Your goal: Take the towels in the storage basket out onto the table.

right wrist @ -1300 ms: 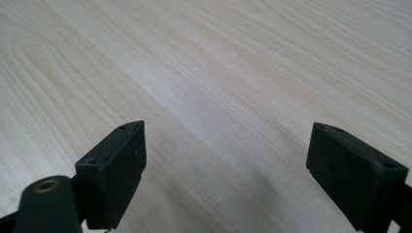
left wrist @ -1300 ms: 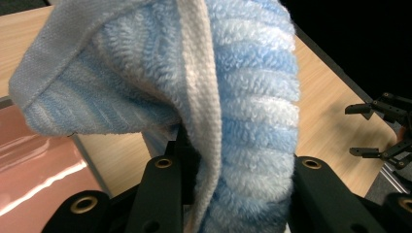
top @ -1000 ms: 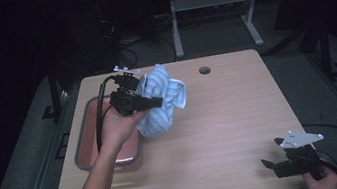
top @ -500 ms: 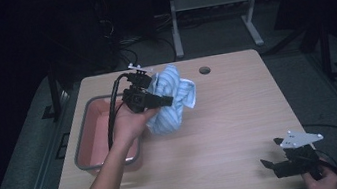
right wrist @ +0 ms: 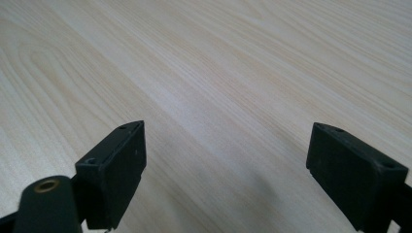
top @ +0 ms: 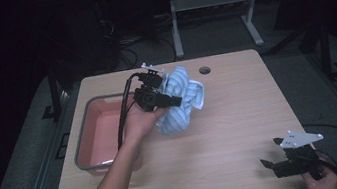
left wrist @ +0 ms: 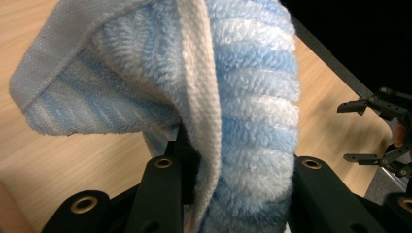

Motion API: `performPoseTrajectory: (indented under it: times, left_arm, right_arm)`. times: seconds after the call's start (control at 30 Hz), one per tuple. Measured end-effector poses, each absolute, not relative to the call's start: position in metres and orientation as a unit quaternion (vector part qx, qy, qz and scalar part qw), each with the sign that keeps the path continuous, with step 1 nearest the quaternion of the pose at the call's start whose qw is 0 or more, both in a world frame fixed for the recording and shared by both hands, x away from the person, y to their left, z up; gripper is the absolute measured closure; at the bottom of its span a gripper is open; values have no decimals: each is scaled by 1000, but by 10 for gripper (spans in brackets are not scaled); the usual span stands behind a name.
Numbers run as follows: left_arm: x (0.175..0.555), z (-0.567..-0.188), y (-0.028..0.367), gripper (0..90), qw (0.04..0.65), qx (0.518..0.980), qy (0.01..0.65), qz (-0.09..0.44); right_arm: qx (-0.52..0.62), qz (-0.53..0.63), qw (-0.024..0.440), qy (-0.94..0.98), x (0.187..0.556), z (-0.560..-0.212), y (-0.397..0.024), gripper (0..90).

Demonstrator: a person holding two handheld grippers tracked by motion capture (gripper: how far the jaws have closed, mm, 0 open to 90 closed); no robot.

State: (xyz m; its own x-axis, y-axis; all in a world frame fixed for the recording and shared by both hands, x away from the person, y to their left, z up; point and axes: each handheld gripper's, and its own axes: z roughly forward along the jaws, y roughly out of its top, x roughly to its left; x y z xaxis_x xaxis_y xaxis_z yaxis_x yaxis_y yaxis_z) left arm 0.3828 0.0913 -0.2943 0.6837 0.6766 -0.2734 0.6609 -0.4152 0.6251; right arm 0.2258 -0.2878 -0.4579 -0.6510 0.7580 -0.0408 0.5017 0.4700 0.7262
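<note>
Left arm: you reached forward over the counter (top: 242, 129).
Left gripper (top: 173, 102): jaws clamped the blue striped towel (top: 181, 97).
Right gripper (top: 273, 165): low, jaws wide apart, holding nothing.

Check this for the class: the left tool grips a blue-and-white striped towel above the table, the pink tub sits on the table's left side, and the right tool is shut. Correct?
Not quite. The right tool is open: the right gripper view shows its jaws wide apart over bare table. The rest stands: the left tool grips the striped towel, and the pink tub sits at the left.
</note>
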Motion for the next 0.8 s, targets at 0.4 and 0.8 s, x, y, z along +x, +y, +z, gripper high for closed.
performPoseTrajectory:
  times: [0.4,0.8]
  left_arm:
    - [390,-302,77,679,368,841,396,6]
    - [398,-315,61,678,356,848,393,1]
  right_arm:
    - [379,354,180,836,226,-458,-288,138]
    - [382,356,179,834,224,-458,-290,138]
